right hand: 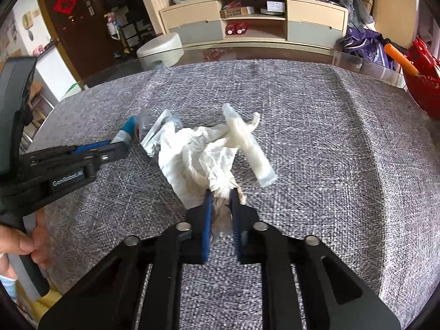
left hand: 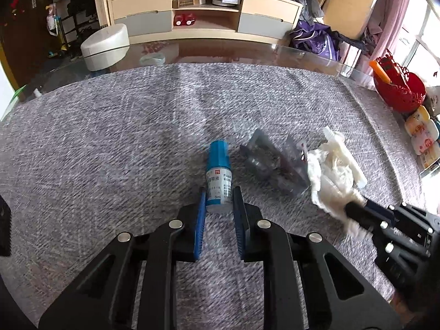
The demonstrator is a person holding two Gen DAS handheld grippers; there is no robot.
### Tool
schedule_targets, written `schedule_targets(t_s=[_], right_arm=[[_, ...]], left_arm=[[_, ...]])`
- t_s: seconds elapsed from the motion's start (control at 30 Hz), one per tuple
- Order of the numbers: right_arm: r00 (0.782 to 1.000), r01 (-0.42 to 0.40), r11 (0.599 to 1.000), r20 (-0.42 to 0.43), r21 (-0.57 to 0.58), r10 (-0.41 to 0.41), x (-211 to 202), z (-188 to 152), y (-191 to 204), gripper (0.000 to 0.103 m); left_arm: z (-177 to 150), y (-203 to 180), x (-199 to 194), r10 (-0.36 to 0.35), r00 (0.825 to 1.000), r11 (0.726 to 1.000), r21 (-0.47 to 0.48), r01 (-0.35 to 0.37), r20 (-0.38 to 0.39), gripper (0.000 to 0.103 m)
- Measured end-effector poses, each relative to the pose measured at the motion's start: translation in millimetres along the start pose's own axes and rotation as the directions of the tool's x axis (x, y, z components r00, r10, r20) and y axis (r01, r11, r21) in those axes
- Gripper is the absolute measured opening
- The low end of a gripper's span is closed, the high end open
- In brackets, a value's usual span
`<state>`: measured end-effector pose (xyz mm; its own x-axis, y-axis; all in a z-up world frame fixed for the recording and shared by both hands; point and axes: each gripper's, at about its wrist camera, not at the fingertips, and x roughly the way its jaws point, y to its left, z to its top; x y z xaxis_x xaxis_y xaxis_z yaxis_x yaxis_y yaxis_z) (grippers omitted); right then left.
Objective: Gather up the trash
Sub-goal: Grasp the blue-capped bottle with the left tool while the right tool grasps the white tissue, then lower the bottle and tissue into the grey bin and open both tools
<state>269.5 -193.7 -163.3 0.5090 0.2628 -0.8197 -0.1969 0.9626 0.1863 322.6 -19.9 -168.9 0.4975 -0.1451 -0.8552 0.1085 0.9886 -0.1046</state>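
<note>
A small dropper bottle (left hand: 218,177) with a blue cap and white label lies on the grey cloth. My left gripper (left hand: 219,192) stands with its blue pads on both sides of the bottle's base, touching it. A clear plastic blister pack (left hand: 275,165) lies to its right. My right gripper (right hand: 221,192) is shut on a crumpled white tissue (right hand: 198,162); the tissue also shows in the left wrist view (left hand: 330,176). A translucent plastic tube (right hand: 247,145) lies beside the tissue. The bottle (right hand: 125,133) and left gripper (right hand: 115,148) show at the left of the right wrist view.
A grey cloth (left hand: 110,143) covers a glass table. A red basket (left hand: 398,88) with an orange handle stands at the right edge, small yellow bottles (left hand: 420,134) next to it. A white stool (left hand: 104,46) and a TV cabinet (left hand: 203,13) stand beyond the table.
</note>
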Motion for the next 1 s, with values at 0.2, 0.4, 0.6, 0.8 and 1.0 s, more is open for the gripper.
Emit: schedule_targets(t_s=[0.2,0.4,0.6,0.8,1.0], right_arm=[[0.999,-0.022,1.000,0.043,-0.001,0.022,-26,-6,9,0.009],[0.995,-0.047,0.999,0.085,-0.003,0.047,-65,-13,20,0.009],[0.990,-0.052,0.999,0.128,-0.009,0.053,-105,-27,30,0.009],[0.988,-0.063,0.998,0.140,-0.005,0.064,-135,-55,35,0.009],[0.990,-0.078,0.997,0.116,0.004,0.077,-147,-91,42,0.009]], left_arm=[[-19,2,-19,0.024,1.000,1.000,0.011,-0.024,0.001,0.017],[-45,-4,-60,0.015,0.999,1.000,0.020,-0.015,0.031,0.017],[-77,-9,-101,-0.001,0.998,1.000,0.019,0.000,0.056,0.017],[-120,-19,-140,-0.024,0.997,0.999,0.030,0.022,0.075,0.018],[-158,-29,-161,-0.059,0.995,0.998,0.036,0.057,0.075,0.017]])
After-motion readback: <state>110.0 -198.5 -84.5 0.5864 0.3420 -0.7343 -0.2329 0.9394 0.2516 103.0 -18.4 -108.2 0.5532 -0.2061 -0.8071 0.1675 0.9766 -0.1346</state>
